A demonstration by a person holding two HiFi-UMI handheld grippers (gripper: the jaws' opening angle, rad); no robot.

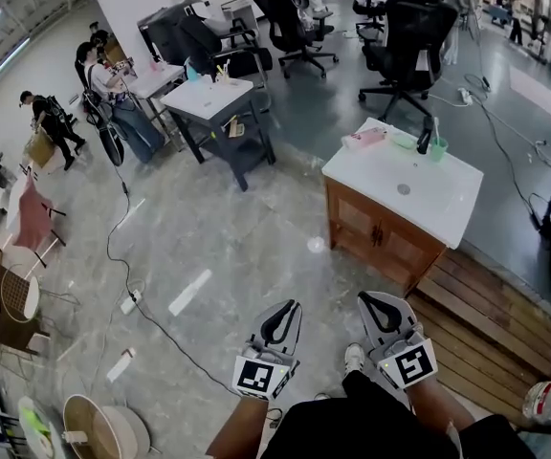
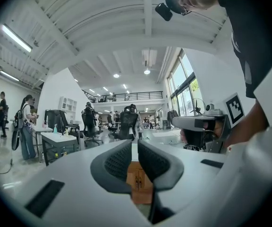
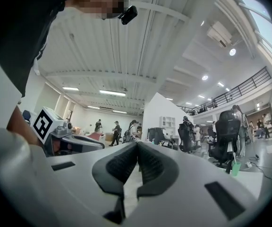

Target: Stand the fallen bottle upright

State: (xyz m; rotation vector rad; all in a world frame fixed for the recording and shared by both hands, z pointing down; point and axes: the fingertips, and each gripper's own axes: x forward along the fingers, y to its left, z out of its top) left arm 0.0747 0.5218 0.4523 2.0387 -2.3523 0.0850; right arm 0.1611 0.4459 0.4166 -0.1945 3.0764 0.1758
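A pale pink bottle lies on its side at the far left corner of a white sink top on a wooden cabinet. Beside it stand a black tap and a green cup. Both grippers hover low in the head view, well short of the cabinet, above the floor. My left gripper is shut with nothing in it, and the cabinet doors show below its jaws. My right gripper is shut and empty too.
A wooden slat platform runs along the cabinet's right side. A black cable and a power strip lie on the floor to the left. A grey table, office chairs and several people are farther off.
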